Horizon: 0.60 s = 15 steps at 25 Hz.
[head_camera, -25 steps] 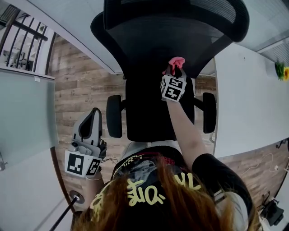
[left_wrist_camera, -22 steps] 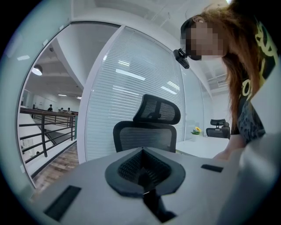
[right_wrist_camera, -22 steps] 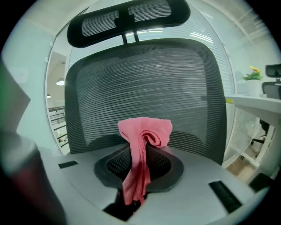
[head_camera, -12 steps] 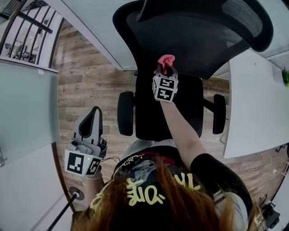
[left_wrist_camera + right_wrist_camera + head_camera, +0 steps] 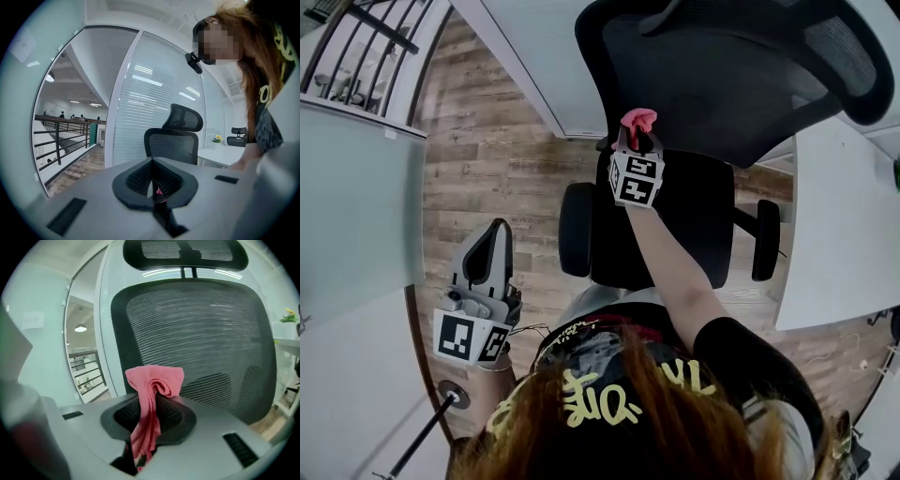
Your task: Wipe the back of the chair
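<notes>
The black mesh chair back (image 5: 741,84) fills the top of the head view, above its seat (image 5: 684,234). My right gripper (image 5: 636,141) is shut on a bunched pink cloth (image 5: 638,120), which is held against the lower left part of the chair back. In the right gripper view the cloth (image 5: 152,390) stands up between the jaws, right in front of the mesh (image 5: 201,343), with the headrest (image 5: 185,251) above. My left gripper (image 5: 495,230) hangs low at the left over the floor, shut and holding nothing; its own view shows the chair (image 5: 171,143) from a distance.
A white desk (image 5: 834,234) runs along the right, close to the chair's armrest (image 5: 766,239). The other armrest (image 5: 575,230) is left of the seat. A white partition wall (image 5: 534,56) stands behind the chair, and a railing (image 5: 356,37) is at the top left. Wooden floor (image 5: 487,159) lies between.
My right gripper has carried the pink cloth leftwards along the lower part of the chair back. The chair has shifted right in the head view. My left gripper has stayed put.
</notes>
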Tool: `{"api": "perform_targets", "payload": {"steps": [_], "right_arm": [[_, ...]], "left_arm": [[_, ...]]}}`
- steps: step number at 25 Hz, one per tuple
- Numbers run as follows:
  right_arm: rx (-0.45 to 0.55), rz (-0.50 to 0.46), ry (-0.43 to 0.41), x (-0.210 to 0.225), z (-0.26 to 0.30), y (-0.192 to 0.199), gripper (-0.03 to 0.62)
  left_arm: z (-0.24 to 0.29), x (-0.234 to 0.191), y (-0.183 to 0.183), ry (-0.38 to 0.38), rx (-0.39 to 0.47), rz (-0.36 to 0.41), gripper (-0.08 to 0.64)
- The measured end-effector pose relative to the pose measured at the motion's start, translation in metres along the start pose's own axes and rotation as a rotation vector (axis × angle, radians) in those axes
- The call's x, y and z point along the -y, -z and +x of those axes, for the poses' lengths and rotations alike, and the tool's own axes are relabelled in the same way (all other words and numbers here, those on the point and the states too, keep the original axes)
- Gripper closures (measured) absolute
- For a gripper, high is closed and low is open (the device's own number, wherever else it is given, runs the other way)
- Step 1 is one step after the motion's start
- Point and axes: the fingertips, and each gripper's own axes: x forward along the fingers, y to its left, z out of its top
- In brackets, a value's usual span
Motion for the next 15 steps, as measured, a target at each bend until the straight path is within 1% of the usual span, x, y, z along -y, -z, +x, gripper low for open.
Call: {"api": "perform_targets", "payload": {"steps": [2,6,9,12,15], "right_arm": [[0.002,-0.016,-0.013,-0.009,0.002,0.002,0.522],[0.001,-0.015,-0.018,-0.019,0.005,0.004,0.522],[-0.010,-0.032,-0.045,-0.031,0.005,0.005,0.522],[-0.034,-0.065,-0.111,-0.046,0.005,0.007,0.522],[-0.025,-0.110,-0.212,-0.064,-0.003,-0.001,0.522]], "left_arm": [[-0.006,-0.005,0.002,-0.009,-0.001,-0.002,0.571],[-0.017,-0.017,0.005,-0.032,-0.001,-0.007,0.571],[-0.024,-0.023,0.008,-0.040,-0.003,-0.015,0.571],[-0.025,-0.025,0.008,-0.031,0.000,-0.019,0.571],[-0.021,-0.024,0.006,-0.005,0.009,-0.024,0.571]]}}
